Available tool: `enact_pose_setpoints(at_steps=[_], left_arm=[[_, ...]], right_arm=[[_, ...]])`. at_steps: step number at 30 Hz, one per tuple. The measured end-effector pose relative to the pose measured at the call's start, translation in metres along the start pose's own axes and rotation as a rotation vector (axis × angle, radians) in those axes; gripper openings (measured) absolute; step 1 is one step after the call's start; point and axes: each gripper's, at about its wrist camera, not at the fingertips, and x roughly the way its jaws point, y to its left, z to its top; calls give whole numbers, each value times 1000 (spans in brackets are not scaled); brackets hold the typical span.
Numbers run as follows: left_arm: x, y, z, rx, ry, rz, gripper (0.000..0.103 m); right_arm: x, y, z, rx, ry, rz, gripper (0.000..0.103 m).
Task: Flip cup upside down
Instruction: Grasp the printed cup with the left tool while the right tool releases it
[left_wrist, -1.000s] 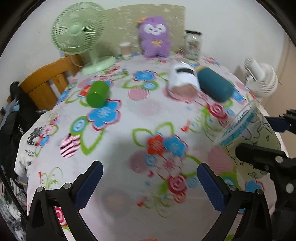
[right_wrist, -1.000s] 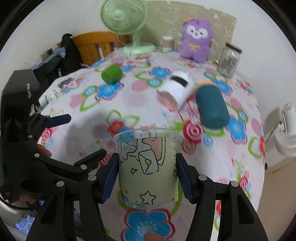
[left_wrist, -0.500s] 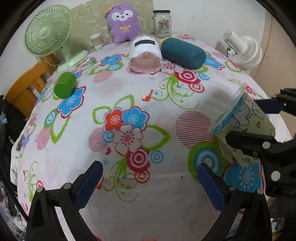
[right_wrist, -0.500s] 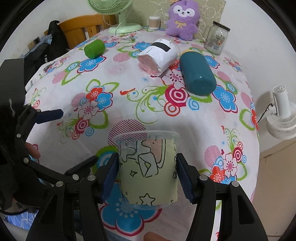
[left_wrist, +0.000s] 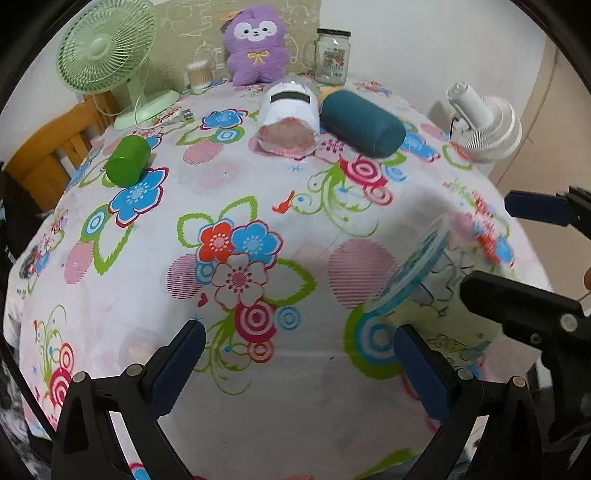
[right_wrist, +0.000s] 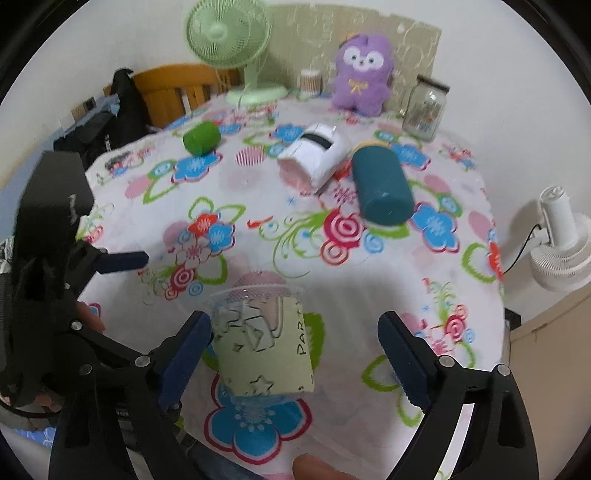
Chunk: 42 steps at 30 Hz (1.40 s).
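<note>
A clear plastic cup with a pale green printed sleeve (right_wrist: 262, 347) lies tilted on the flowered tablecloth (right_wrist: 303, 236), rim pointing away from me. My right gripper (right_wrist: 295, 354) is open around it; the left finger (right_wrist: 184, 358) touches the cup's side and the right finger stands clear. In the left wrist view the cup (left_wrist: 436, 295) is blurred at the right, between the right gripper's fingers. My left gripper (left_wrist: 299, 365) is open and empty above the near table.
A green cup (left_wrist: 127, 160), a white cup (left_wrist: 290, 118) and a teal cup (left_wrist: 360, 123) lie on their sides farther back. A green fan (left_wrist: 107, 55), purple plush (left_wrist: 256, 44) and glass jar (left_wrist: 330, 55) stand at the back. A white fan (left_wrist: 484, 122) is at the right.
My right gripper has opened and let the cup go. The cup has dropped and tipped to the left. Both cameras have shifted over the table.
</note>
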Motion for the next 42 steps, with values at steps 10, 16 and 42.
enact_pose_setpoints(at_steps=[10, 16, 42], left_arm=[[-24, -36, 16, -75, -45, -69, 103], [-17, -57, 23, -113, -25, -90, 103], [28, -73, 9, -421, 65, -68, 103]], right_arm=[[-43, -69, -20, 99, -47, 42, 94], [-49, -109, -47, 124, -17, 1, 94], [-6, -185, -89, 257, 39, 107, 94]])
